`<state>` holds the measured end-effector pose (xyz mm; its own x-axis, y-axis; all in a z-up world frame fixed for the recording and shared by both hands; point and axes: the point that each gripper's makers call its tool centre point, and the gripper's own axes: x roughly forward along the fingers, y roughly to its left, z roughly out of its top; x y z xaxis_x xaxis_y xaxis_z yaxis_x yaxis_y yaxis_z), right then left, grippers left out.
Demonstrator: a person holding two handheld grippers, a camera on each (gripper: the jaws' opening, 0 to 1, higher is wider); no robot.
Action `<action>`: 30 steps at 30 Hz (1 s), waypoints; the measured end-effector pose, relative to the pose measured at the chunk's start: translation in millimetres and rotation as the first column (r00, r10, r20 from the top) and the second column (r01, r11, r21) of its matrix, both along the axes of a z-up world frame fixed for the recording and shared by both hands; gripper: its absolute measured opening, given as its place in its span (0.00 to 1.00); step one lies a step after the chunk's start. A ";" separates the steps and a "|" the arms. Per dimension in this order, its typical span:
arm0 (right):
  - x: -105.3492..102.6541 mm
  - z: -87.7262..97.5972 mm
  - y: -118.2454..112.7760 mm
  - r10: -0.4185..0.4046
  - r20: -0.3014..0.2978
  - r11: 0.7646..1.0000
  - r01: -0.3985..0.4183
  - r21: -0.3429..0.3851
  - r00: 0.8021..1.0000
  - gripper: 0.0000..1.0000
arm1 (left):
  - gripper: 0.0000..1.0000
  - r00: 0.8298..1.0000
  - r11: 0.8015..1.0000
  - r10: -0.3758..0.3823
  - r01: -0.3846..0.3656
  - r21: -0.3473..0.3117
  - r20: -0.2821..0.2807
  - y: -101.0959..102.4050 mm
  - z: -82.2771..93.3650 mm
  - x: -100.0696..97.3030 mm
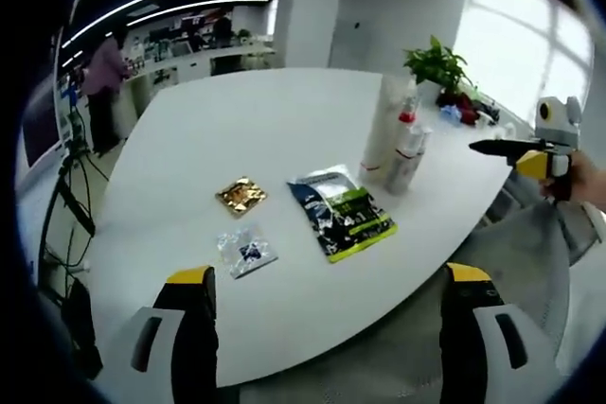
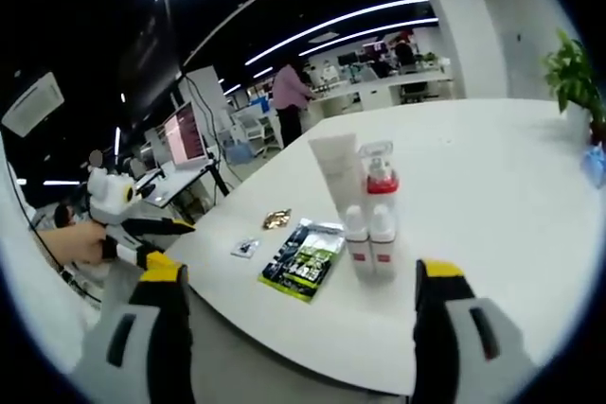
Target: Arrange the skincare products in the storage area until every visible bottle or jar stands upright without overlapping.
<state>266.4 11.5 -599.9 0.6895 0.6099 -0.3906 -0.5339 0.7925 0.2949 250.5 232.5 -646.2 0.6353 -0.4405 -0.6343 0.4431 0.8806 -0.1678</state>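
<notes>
Left gripper (image 1: 327, 295): my jaws stand wide apart and hold nothing, hanging off the near edge of the table (image 1: 237, 120).
Right gripper (image 2: 295, 295): jaws wide too, nothing between them, facing the bottles from the table's other side. I also see it at the right of the left gripper view, where its jaws look close together, so I trust its own view.
Bottles: a tight cluster, all upright as far as I can tell. A tall white tube (image 2: 334, 169), a red-collared pump (image 2: 380, 182) and two small bottles (image 2: 358, 238) just in front, touching or nearly so.
Sachets: a green pouch (image 1: 343, 212), a gold packet (image 1: 240, 195) and a clear packet (image 1: 245, 251) lie flat, apart from each other, left of the cluster.
Handling, my guess: the bottles are light, stiff plastic, smooth and likely slippery; the tube is top-heavy and could tip. I would grip mid-body, below the cap.
Risk: nudging one bottle may topple its neighbours.
Progress: the bottles seem already in order.
</notes>
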 end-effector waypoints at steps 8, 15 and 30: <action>-5.9 0.5 -3.1 -0.007 -0.007 1.000 0.007 -0.005 1.000 1.00 | 0.97 1.000 1.000 0.008 -0.008 0.003 -0.014 2.0 -0.6 -1.8; -8.7 0.8 -7.2 -0.012 -0.006 1.000 0.012 -0.010 1.000 1.00 | 0.97 0.999 0.999 0.028 -0.028 0.019 -0.035 3.7 -5.3 -1.5; -13.9 4.2 -17.5 -0.023 0.003 1.000 0.023 -0.007 1.000 1.00 | 0.96 0.993 0.994 0.094 -0.090 0.060 -0.065 12.1 -15.4 10.3</action>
<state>252.5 -6.0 -595.7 0.7045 0.5910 -0.3929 -0.5159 0.8067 0.2883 260.8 244.6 -661.6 0.6258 -0.3442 -0.6999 0.3493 0.9260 -0.1431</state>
